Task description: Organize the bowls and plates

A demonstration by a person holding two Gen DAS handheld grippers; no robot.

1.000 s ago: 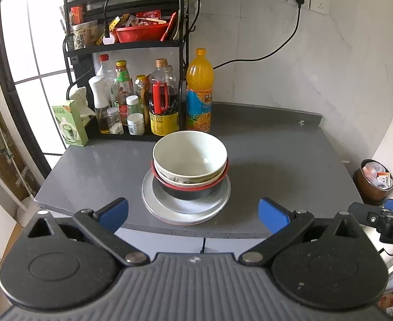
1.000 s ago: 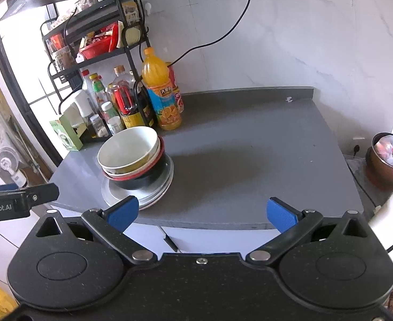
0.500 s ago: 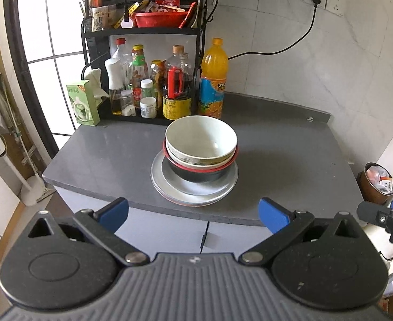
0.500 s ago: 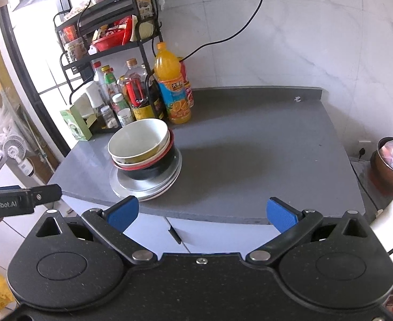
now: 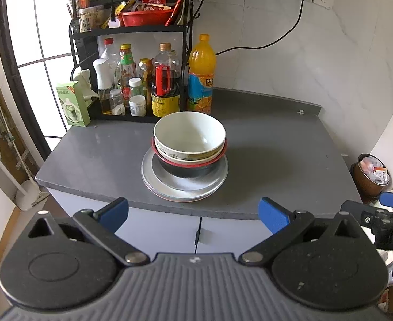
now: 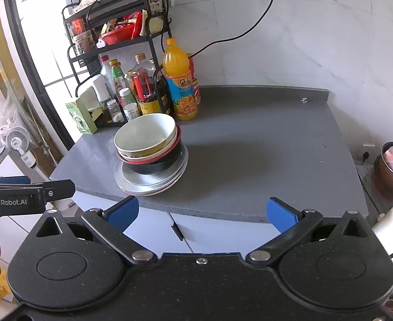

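Observation:
A white bowl point(image 5: 189, 133) tops a stack of nested bowls, with a red-rimmed black bowl point(image 5: 188, 169) lowest, all resting on stacked metal plates point(image 5: 169, 187) near the counter's front edge. The same stack of bowls point(image 6: 145, 136) and plates point(image 6: 148, 184) shows in the right wrist view. My left gripper point(image 5: 193, 211) is open and empty, held off the counter's front edge, short of the stack. My right gripper point(image 6: 201, 210) is open and empty too, likewise in front of the counter, to the right of the stack.
A black rack point(image 5: 132, 26) with bottles and jars stands at the counter's back left, an orange drink bottle point(image 5: 202, 75) beside it. A green box point(image 5: 73, 104) sits left. A power cable point(image 5: 276, 40) hangs on the wall. A brown bin point(image 5: 370, 174) stands right of the grey counter point(image 5: 276, 147).
Both grippers have drawn back and up from the counter, so the stack looks farther away and more cabinet front shows. Bowls and plates have not moved.

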